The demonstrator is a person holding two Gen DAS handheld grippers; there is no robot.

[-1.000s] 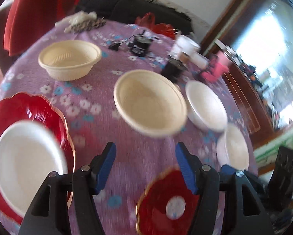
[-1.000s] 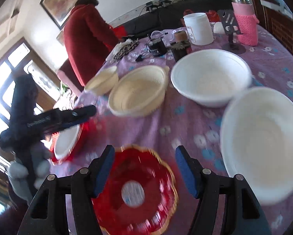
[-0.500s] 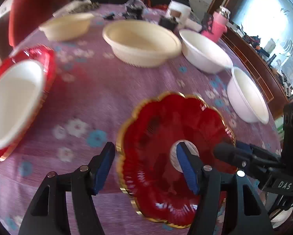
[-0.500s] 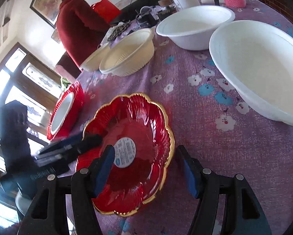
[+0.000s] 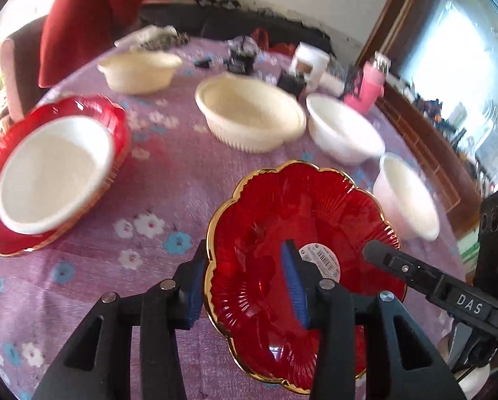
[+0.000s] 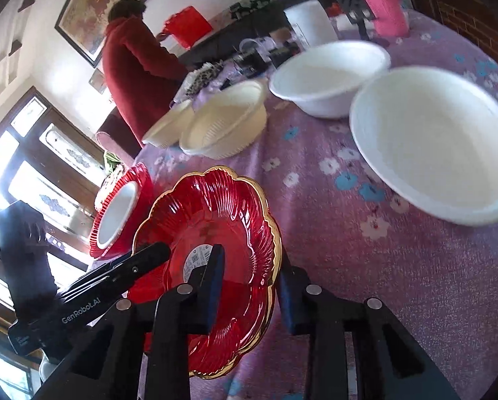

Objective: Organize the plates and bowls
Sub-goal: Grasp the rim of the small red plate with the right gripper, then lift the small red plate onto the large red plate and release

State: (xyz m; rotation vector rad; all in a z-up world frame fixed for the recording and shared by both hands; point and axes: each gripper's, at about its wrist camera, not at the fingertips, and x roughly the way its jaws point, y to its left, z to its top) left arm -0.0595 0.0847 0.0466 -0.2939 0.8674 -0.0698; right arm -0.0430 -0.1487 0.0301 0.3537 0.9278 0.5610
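A red scalloped plate (image 5: 298,220) (image 6: 215,206) with a gold rim and a round sticker lies near the front of the purple flowered table (image 5: 169,173). My left gripper (image 5: 245,286) straddles its left rim, jaws closing, one pad outside the rim and one on the inner surface. My right gripper (image 6: 250,283) straddles the opposite rim the same way, jaws also closing, pads against the plate. A second red plate (image 5: 115,116) at the left holds a white bowl (image 5: 52,170).
Two cream ribbed bowls (image 5: 249,116) (image 5: 139,70) and two white bowls (image 5: 342,133) (image 5: 405,200) stand beyond the plate. A pink bottle (image 5: 368,86), a white jar (image 5: 310,63) and small clutter sit at the far edge. A person in red (image 6: 132,66) stands behind the table.
Both grippers came down onto the near red plate from either side, and their jaws narrowed from wide apart to the plate's rims.
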